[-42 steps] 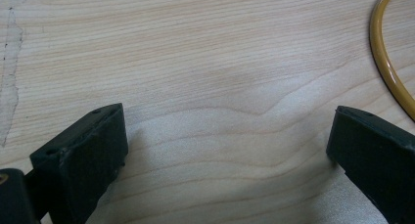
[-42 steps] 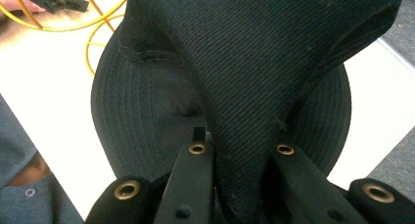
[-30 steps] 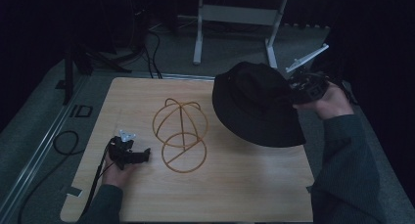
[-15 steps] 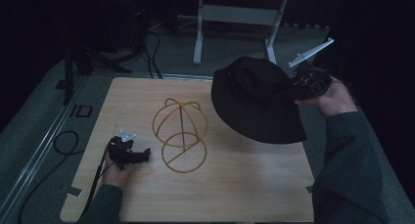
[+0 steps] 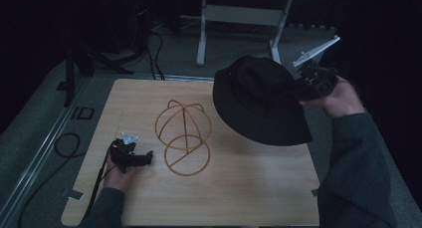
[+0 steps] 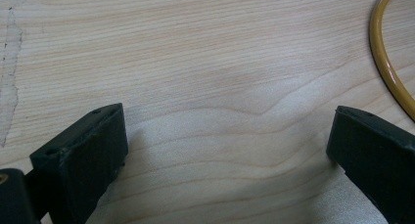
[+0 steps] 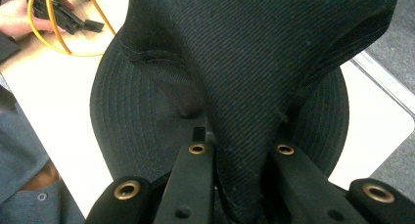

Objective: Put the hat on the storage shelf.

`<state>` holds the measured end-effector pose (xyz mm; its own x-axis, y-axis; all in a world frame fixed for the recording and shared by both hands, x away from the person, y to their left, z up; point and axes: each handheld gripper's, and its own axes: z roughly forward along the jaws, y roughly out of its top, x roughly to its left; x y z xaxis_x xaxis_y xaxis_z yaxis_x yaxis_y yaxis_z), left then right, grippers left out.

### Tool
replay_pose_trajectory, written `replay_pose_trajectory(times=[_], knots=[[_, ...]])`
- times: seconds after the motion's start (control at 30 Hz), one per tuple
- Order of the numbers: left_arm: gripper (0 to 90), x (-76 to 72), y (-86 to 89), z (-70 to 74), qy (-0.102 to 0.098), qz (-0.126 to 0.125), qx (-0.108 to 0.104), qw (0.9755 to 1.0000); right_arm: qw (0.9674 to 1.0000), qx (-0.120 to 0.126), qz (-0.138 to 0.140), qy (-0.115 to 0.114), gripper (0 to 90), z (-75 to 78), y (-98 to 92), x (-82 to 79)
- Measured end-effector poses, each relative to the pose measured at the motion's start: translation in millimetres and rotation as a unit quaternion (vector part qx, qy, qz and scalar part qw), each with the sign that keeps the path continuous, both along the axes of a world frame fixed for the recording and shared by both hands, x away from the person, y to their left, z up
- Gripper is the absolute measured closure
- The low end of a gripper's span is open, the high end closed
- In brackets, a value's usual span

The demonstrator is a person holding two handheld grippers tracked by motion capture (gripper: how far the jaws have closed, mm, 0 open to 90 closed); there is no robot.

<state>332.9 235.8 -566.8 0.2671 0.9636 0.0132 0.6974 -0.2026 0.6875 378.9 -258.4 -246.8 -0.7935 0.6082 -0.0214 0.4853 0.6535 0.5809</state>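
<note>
At the table's near edge, the left gripper (image 5: 130,156) rests on the wooden table (image 5: 249,198), jaws spread wide and empty, just beside the base ring of the gold wire hat stand (image 5: 182,136). Farther off, the right gripper (image 5: 304,88) pinches the crown of a black bucket hat (image 5: 259,98), held aloft to the stand's right, brim sloping downward

"ID" marking on floor (image 5: 84,112) left of table (image 5: 224,198).

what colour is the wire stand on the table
Yellow-gold; the wire stand shows best in the high view.
</note>
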Motion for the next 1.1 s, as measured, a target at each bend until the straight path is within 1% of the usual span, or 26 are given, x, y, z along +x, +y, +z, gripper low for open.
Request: replay_pose_trajectory(times=[0.3,0.8,1.1], knots=[[1.8,0.0,0.0,0.0,0.000,0.000,0.000,1.0000,0.9999,-0.001,0.012,-0.008,86.4,7.3,6.3,-4.3],[1.8,0.0,0.1,0.1,0.001,-0.001,0.001,1.0000,0.9992,0.012,0.030,-0.023,86.3,16.7,15.8,-7.2],[1.8,0.0,0.0,0.0,0.000,0.000,0.000,1.0000,0.9985,0.018,0.040,-0.031,86.4,25.4,21.7,-9.3]])
